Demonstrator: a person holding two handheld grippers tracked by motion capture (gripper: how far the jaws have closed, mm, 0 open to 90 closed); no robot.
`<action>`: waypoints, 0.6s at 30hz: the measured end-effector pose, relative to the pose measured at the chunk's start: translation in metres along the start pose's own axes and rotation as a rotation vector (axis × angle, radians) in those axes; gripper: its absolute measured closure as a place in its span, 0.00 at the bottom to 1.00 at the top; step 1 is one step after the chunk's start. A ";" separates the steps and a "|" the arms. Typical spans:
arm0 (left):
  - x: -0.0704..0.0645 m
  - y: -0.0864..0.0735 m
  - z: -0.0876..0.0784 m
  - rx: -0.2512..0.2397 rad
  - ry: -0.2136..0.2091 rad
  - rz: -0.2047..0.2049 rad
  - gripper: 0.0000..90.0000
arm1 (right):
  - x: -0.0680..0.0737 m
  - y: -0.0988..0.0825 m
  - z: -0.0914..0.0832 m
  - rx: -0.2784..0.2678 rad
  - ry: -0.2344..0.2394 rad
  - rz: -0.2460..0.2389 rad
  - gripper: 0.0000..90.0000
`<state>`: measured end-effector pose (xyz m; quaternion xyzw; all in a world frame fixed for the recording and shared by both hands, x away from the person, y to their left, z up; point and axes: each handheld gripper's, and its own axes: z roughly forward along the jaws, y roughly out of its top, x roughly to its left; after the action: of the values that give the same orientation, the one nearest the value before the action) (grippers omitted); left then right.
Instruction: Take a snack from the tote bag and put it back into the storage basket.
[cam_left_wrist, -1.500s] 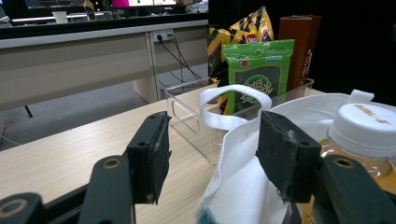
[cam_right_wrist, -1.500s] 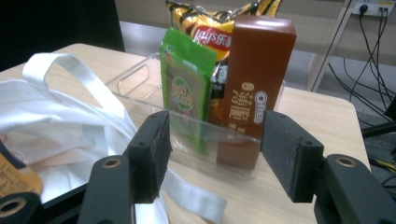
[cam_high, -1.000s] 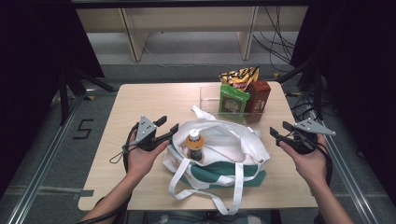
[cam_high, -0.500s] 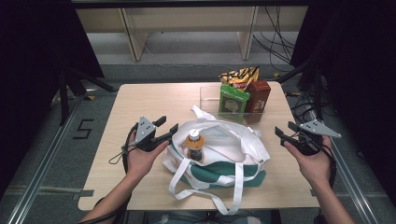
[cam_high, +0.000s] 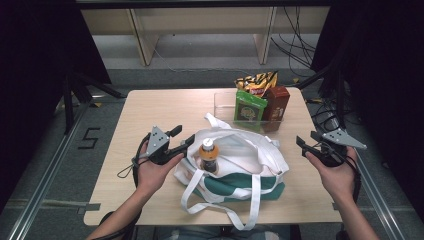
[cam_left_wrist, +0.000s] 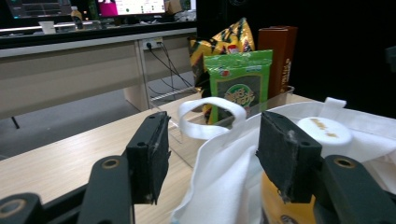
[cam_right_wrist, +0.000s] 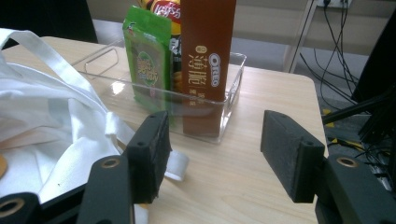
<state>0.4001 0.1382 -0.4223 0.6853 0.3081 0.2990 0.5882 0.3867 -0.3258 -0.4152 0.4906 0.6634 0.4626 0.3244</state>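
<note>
Jaws of both grippers (cam_high: 181, 140) (cam_high: 307, 140) stand apart beside a soft white cloth bag (cam_high: 250, 155) holding a round-capped bottle (cam_high: 208, 156).

The high view looks down on the table (cam_high: 150, 107); both gripper views, low and close, share the clear bin (cam_left_wrist: 285, 93).

Bottle (cam_high: 208, 156) body is hidden inside the white tote bag (cam_high: 240, 155); just cap & shoulder are seen from the high view, and in the left gripper view the label is cut off by the bottom edge. Brown box (cam_right_wrist: 205, 60) top is cropped by the upper edge in the right gripper view, w/ the yellow snack bag (cam_high: 256, 82) mostly covered behind the green packet (cam_high: 248, 111). Print on the packets is too small to be read from above.
</note>
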 end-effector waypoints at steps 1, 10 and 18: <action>-0.001 0.000 0.000 -0.001 -0.006 0.000 0.48 | -0.001 0.000 0.001 -0.003 0.003 -0.018 0.47; -0.012 0.003 0.000 -0.008 -0.048 -0.025 0.48 | -0.001 -0.001 0.003 0.019 0.033 -0.039 0.47; -0.020 0.006 0.000 -0.015 -0.078 -0.022 0.47 | 0.001 -0.002 0.003 0.019 0.017 -0.030 0.47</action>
<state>0.3881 0.1221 -0.4169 0.6886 0.2904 0.2679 0.6080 0.3880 -0.3239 -0.4176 0.4796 0.6777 0.4556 0.3211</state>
